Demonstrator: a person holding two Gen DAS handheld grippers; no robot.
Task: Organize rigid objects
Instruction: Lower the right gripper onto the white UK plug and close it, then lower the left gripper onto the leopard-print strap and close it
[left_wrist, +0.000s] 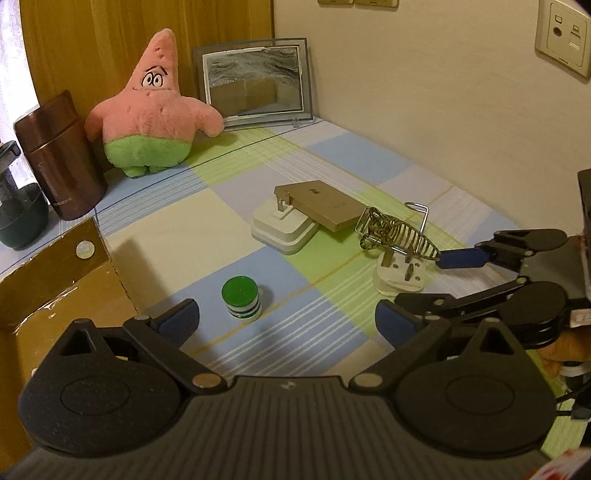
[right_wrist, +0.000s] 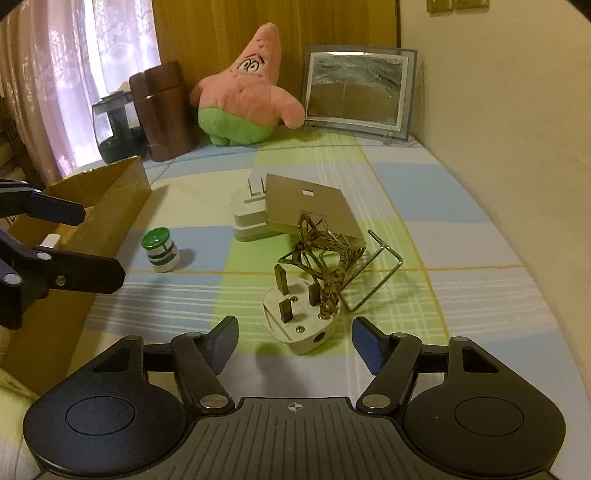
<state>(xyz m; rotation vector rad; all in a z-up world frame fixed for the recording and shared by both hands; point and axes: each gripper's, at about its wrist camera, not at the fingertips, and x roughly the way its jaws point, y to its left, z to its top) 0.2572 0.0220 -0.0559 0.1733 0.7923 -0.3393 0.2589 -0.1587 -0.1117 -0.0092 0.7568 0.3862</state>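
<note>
Angling down, right gripper (right_wrist: 294, 344) fingers spread around white plug (right_wrist: 300, 317)

- Plug (right_wrist: 299, 325) sits at lower centre, wire fish (right_wrist: 325, 258) resting on it.
- Charger (right_wrist: 249, 218) and flat card (right_wrist: 310, 214) lie behind, at centre.
- Small spool (right_wrist: 160, 251) stands at left, beside the cardboard box (right_wrist: 107, 206).
</note>
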